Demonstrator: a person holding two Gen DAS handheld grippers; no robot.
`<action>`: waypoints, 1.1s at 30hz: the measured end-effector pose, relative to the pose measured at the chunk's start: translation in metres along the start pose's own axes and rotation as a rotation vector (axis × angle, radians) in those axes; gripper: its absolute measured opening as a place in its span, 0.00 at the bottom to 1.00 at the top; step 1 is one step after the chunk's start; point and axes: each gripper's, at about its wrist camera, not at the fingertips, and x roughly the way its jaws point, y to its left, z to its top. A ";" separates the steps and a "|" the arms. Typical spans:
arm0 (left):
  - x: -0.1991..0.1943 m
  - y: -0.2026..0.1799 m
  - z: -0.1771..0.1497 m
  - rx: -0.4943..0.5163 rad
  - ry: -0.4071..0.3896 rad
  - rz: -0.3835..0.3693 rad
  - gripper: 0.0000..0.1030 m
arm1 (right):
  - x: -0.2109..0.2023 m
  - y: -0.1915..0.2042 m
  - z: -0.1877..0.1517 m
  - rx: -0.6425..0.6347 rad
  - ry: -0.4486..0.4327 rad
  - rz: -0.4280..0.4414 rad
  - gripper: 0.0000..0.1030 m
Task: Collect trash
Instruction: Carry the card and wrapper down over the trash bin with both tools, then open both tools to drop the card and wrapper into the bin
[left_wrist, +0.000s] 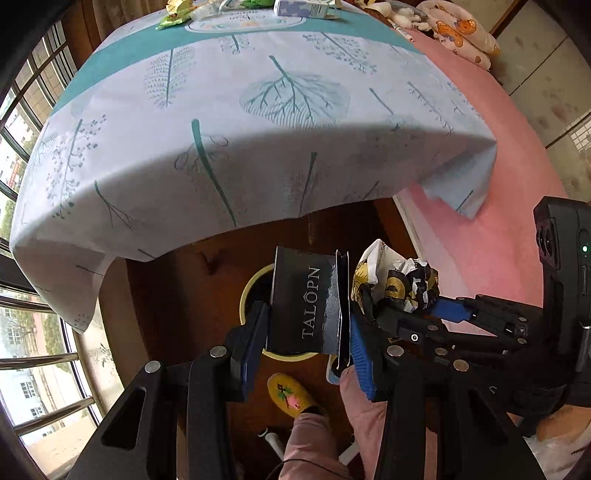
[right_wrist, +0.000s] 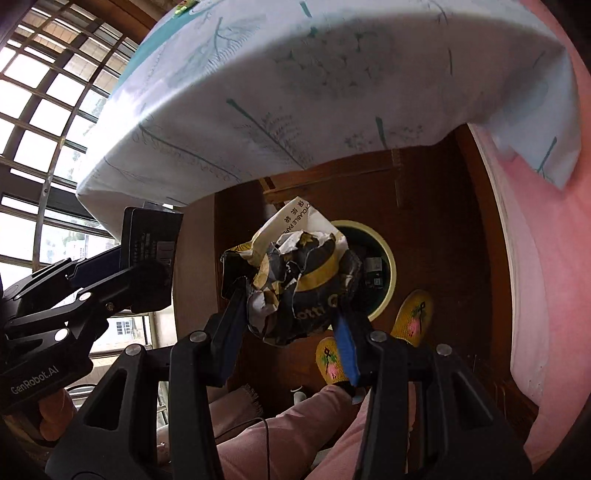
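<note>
Left gripper (left_wrist: 308, 332) clamps a black carton (left_wrist: 301, 306) (lettered TALOPN); right gripper (right_wrist: 291, 314), just beside it, pinches crumpled paper (right_wrist: 295, 280); bin (right_wrist: 384, 258) beneath both.

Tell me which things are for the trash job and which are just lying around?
For the job:
black box in left gripper
crumpled paper bag in right gripper
bin
wrappers

Just there:
tablecloth
slippers
bed

floor (left_wrist: 177, 280): dark wood | table: leaf-print cloth (left_wrist: 258, 122) | window (left_wrist: 22, 147): barred, daylight | bed (left_wrist: 491, 206): pink
</note>
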 end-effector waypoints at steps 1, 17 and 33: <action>0.012 0.000 -0.005 0.001 0.013 0.004 0.41 | 0.013 -0.007 -0.005 0.012 0.012 -0.007 0.40; 0.239 0.036 -0.039 -0.030 0.160 0.060 0.58 | 0.227 -0.098 -0.033 0.025 0.135 -0.101 0.62; 0.238 0.062 -0.047 -0.066 0.058 0.152 0.86 | 0.227 -0.084 -0.020 -0.017 0.038 -0.148 0.72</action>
